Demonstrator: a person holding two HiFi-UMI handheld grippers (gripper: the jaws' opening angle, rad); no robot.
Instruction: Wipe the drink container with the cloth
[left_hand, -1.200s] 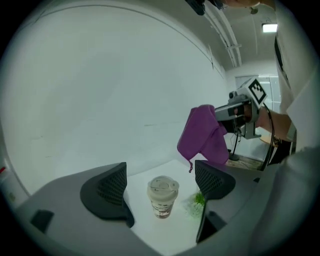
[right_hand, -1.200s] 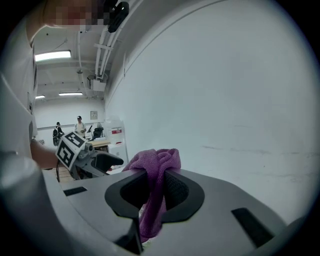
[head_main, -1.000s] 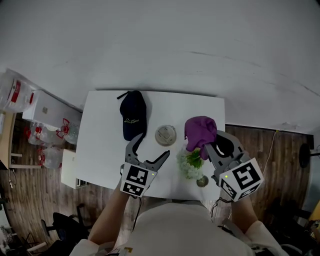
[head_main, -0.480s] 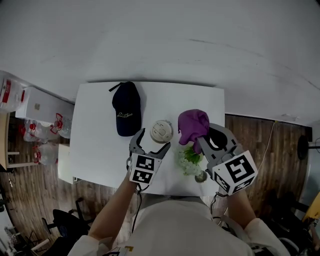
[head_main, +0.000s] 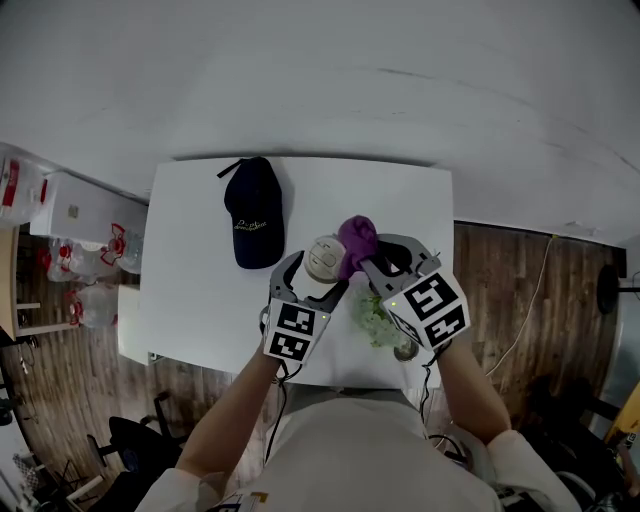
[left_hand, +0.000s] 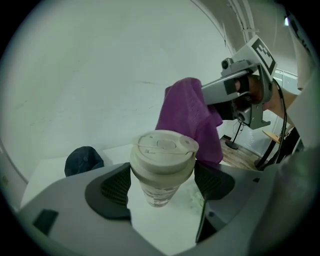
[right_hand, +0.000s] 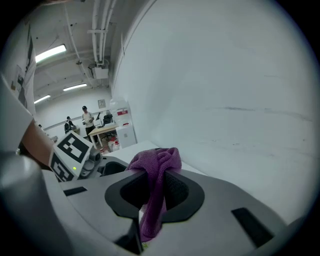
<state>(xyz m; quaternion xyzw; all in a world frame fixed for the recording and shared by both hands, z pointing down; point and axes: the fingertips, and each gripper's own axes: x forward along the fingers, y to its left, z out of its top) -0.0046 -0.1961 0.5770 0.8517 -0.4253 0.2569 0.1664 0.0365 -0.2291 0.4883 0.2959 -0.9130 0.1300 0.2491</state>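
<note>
A clear drink cup with a beige lid (head_main: 325, 258) stands upright on the white table (head_main: 200, 280). My left gripper (head_main: 318, 275) has the cup (left_hand: 161, 170) between its jaws, which have just been closing. The pads (left_hand: 114, 187) flank the lid, and I see no clear press on it. My right gripper (head_main: 376, 252) is shut on a purple cloth (head_main: 357, 238), held just right of the cup with a fold at the lid's edge. In the right gripper view the cloth (right_hand: 155, 162) hangs down between the pads (right_hand: 176, 192). The left gripper view shows the cloth (left_hand: 190, 115) right behind the cup.
A navy cap (head_main: 252, 212) lies on the table left of the cup. A bunch of white and green flowers (head_main: 375, 318) sits under my right gripper near the front edge. Boxes and water bottles (head_main: 80, 225) stand on the floor to the left.
The right gripper has swung left and down with the cloth, from over the flowers to the cup's side. The left gripper has moved forward until its jaws flank the cup.
</note>
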